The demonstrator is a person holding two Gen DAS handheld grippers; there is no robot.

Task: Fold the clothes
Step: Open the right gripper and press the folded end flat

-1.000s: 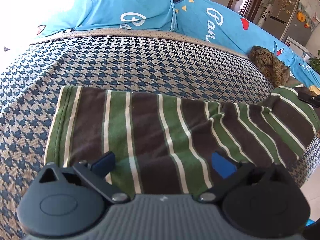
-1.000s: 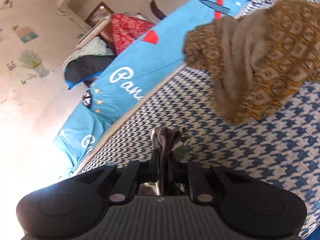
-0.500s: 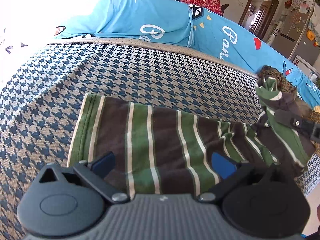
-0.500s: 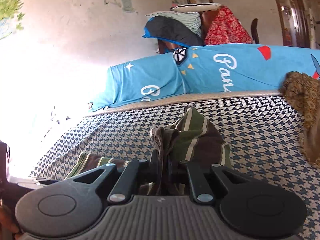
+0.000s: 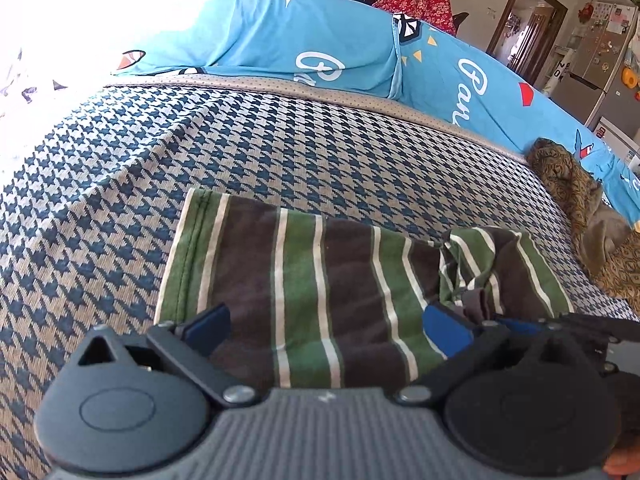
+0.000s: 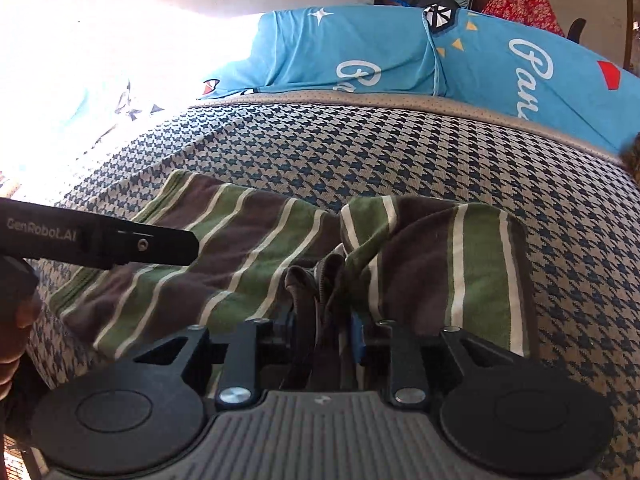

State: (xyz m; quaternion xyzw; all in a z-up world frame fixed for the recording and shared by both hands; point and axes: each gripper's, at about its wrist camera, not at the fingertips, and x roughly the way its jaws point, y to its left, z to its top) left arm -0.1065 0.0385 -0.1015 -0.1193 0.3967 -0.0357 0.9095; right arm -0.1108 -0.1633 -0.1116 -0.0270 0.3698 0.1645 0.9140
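A striped shirt (image 5: 320,280), green and brown with thin cream lines, lies on the houndstooth cover (image 5: 280,152) of what looks like a sofa seat, near its front edge. One end of the shirt lies flat with its hem toward the sunlit side; the other end is doubled back over the shirt, making a rumpled second layer (image 6: 440,256).

The right gripper (image 6: 320,336) is pressed together on a bunched fold of the shirt, the brown cloth gathered in a thick wad between its blue-padded fingers (image 6: 357,340). How much cloth is caught there is hard to say, since the gripper body covers the shirt's near edge.

The left gripper (image 5: 326,326) hovers over the flat part of the shirt with its blue fingers (image 5: 208,322) spread wide, nothing between them. Whether they touch the cloth is not clear. In the right wrist view its black side, marked GenRobot.AI, juts in over the shirt's flat end.

Behind the shirt, blue cushions (image 5: 320,48) with white lettering cut off by folds line the back of the seat. Beyond the shirt's doubled end, a crumpled ochre patterned cloth (image 5: 576,192) lies against them, partly out of frame. Strong sunlight washes out everything past the shirt's hem side. A fingertip (image 5: 624,466) shows at the corner of the left view.
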